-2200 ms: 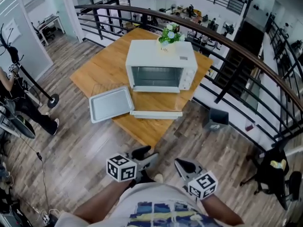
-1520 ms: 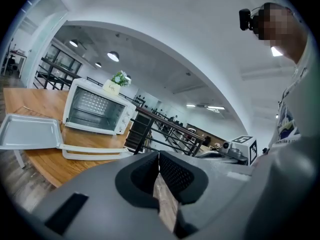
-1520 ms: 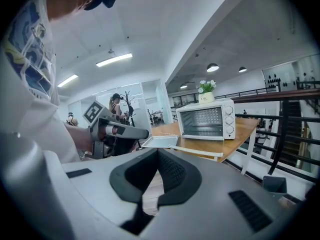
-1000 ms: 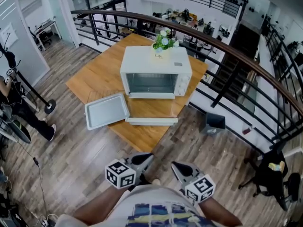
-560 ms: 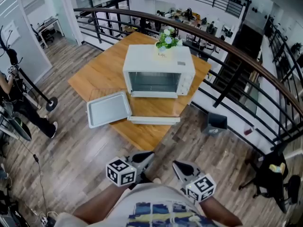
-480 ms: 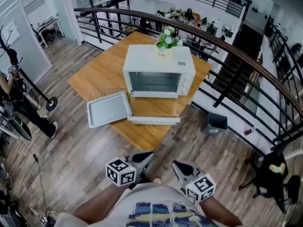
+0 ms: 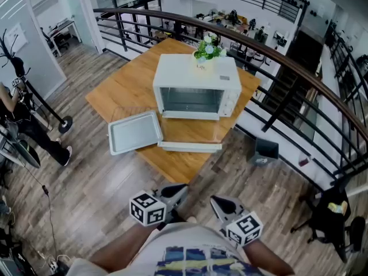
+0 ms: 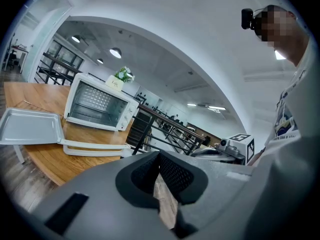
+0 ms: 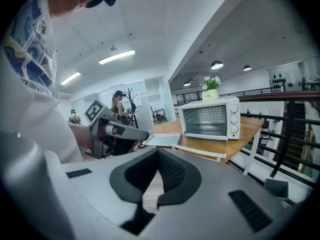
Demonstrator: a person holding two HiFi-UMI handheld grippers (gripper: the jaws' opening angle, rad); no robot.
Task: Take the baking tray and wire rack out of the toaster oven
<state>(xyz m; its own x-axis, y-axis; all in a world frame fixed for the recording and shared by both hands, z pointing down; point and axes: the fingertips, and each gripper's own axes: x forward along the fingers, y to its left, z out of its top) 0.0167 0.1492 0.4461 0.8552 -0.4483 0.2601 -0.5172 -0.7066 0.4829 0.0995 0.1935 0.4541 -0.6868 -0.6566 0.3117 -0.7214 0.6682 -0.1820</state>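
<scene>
Well apart — baking tray (image 7: 135,132), left claw (image 7: 181,188)

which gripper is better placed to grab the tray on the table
Left, probably. The baking tray lies left of the open oven door, nearer the left gripper; the right gripper would have to cross over. Both are shut, empty and short of the table.

Matt grey metal baking tray (image 7: 135,132), glossy white toaster oven (image 7: 198,76), smooth wooden table (image 7: 126,88).
</scene>
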